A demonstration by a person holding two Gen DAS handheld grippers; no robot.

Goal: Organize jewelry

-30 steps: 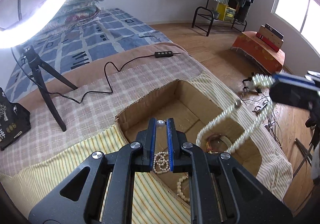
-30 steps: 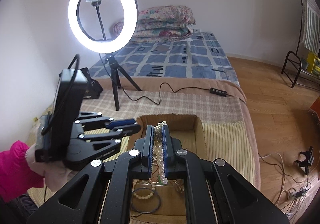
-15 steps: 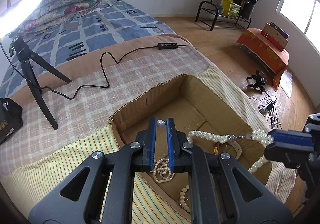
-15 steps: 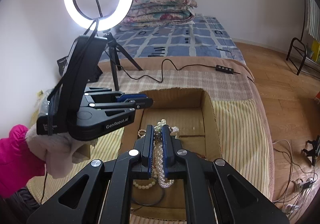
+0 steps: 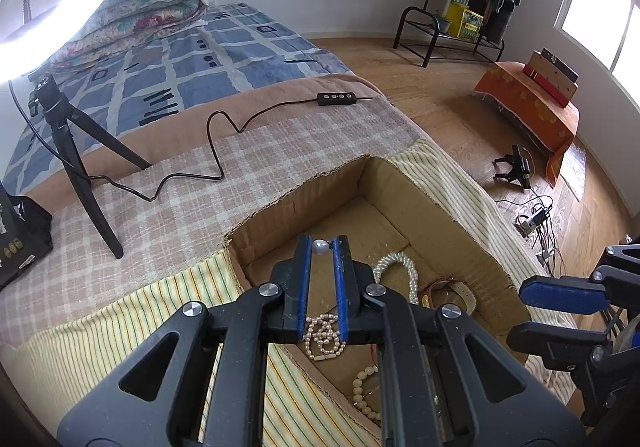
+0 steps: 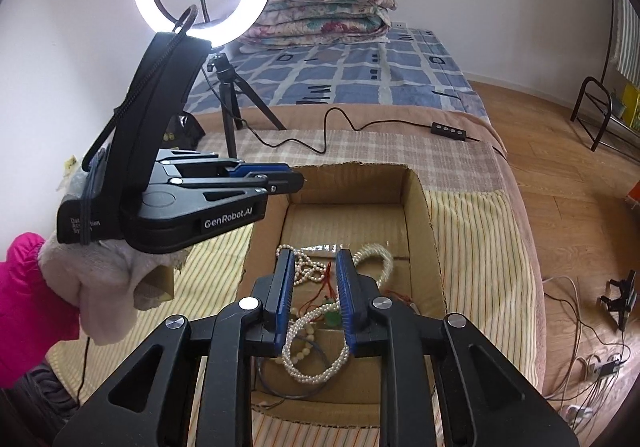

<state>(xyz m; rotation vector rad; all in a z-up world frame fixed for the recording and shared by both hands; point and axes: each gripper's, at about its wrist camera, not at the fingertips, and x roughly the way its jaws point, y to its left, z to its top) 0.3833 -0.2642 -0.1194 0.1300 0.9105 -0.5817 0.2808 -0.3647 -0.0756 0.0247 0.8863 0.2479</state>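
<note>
Cardboard box (image 6: pixel 418 207), ropy pearl strands (image 6: pixel 380 259), beaded loops.

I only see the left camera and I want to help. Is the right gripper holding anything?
Observer: No. The right gripper is open, and a pearl necklace lies in the box below it.
Child: Is anything green in there?
Observer: Yes, a small green bead lies by the necklace.
Child: Who holds the left gripper?
Observer: A hand in a white glove, with a pink sleeve.
</note>
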